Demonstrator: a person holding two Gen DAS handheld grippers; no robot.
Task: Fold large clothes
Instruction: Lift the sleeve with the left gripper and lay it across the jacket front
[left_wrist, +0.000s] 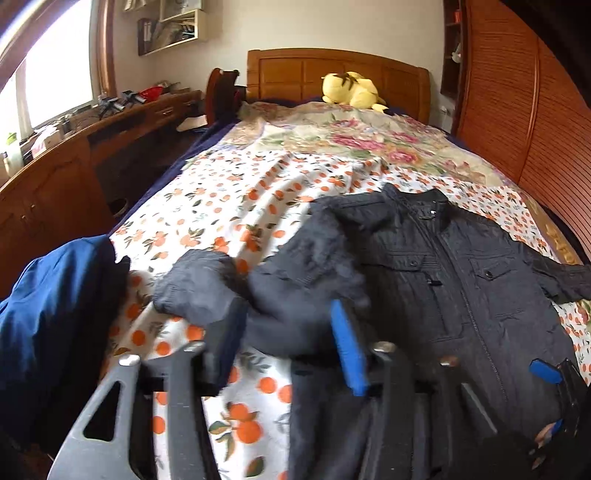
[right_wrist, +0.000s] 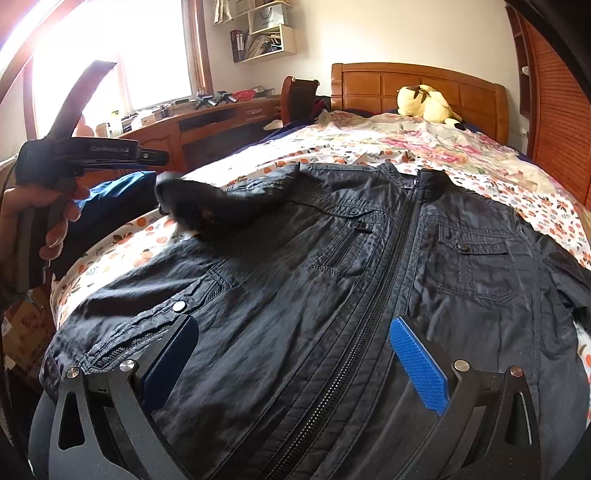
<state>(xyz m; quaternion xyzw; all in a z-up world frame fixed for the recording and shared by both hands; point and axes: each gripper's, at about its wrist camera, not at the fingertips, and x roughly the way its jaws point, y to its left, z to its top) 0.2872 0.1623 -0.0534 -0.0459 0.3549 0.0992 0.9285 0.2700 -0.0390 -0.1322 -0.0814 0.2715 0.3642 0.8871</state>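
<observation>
Black jacket (right_wrist: 332, 258) lay zipped across bed (left_wrist: 229, 192). Left gripper (left_wrist: 288, 332), jaws apart around sleeve (left_wrist: 295, 266), mid-frame. Right gripper (right_wrist: 295, 362) gaped over hem. Advice: pinch cuff, fold sleeve flat across chest.

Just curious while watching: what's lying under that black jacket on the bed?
The black jacket lies on a white sheet printed with oranges, which shows all around it. What the sheet looks like directly beneath the jacket is covered.

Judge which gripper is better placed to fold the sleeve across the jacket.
Left. The left gripper is already at the lifted sleeve; the right gripper hovers open over the jacket front.
</observation>
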